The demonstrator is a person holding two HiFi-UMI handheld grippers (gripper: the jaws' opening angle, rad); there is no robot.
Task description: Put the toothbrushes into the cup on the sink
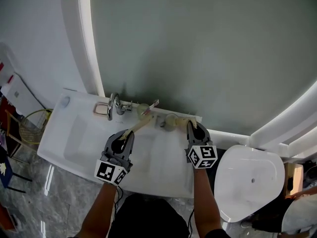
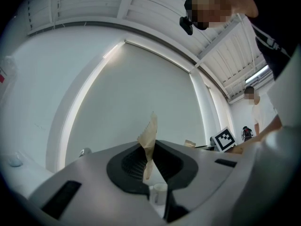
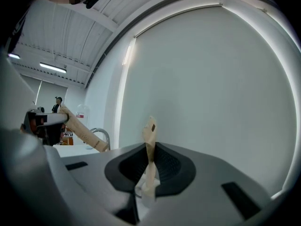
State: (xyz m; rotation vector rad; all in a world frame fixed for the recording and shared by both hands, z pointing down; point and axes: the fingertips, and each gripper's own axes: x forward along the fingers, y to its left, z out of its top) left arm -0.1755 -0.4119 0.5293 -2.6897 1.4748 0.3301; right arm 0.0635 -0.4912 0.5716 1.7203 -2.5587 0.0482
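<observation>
On the white sink [image 1: 79, 138], behind the basin, stands a pale cup [image 1: 143, 109] with a pink-tipped toothbrush [image 1: 152, 104] leaning in it. My left gripper [image 1: 127, 133] is shut on a paper-wrapped toothbrush [image 1: 140, 124] that points up toward that cup; the same toothbrush [image 2: 149, 142] shows pinched between the jaws in the left gripper view. My right gripper [image 1: 192, 126] is shut on another paper-wrapped toothbrush [image 3: 150, 145], held near the sink's back right corner.
A chrome faucet [image 1: 114, 106] rises at the back of the sink, left of the cup. A second round pale object [image 1: 171, 122] sits between the two grippers. A white toilet [image 1: 250, 182] stands to the right, a wire basket [image 1: 30, 125] to the left.
</observation>
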